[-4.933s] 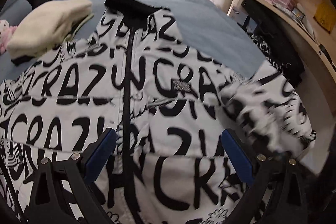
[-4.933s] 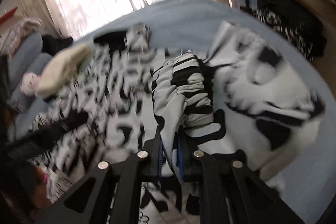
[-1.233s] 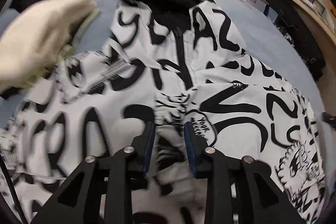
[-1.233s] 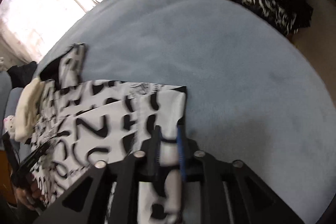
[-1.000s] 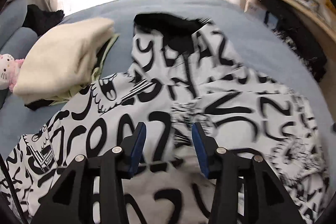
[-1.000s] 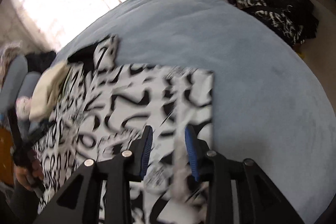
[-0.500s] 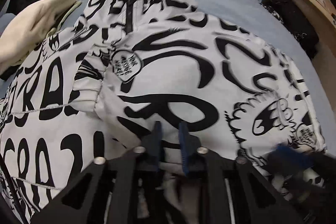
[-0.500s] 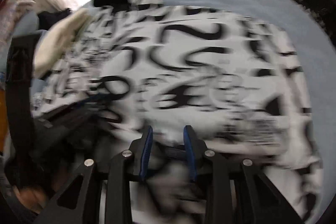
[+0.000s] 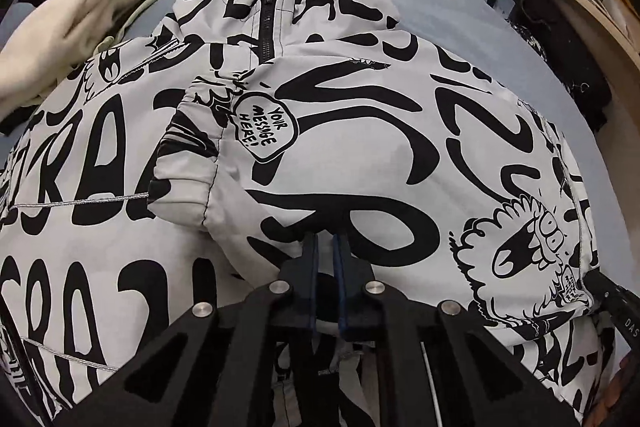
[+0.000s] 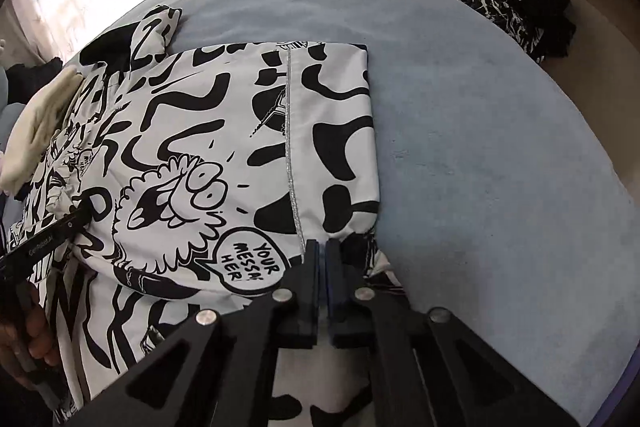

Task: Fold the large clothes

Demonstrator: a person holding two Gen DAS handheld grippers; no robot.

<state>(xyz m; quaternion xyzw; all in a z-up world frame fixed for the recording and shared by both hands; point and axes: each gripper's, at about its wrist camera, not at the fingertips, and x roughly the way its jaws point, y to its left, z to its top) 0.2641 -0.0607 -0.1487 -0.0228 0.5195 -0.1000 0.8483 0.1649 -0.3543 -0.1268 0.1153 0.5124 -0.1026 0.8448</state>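
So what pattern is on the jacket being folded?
White jacket covered in bold black graffiti lettering and cartoon doodles, black collar; clearest in the left wrist view.

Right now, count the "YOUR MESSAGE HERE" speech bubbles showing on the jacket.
2. One speech bubble sits by the folded sleeve's cuff, mid-jacket. The other lies near the folded panel's near edge, just left of the right gripper. More may be hidden under folds.
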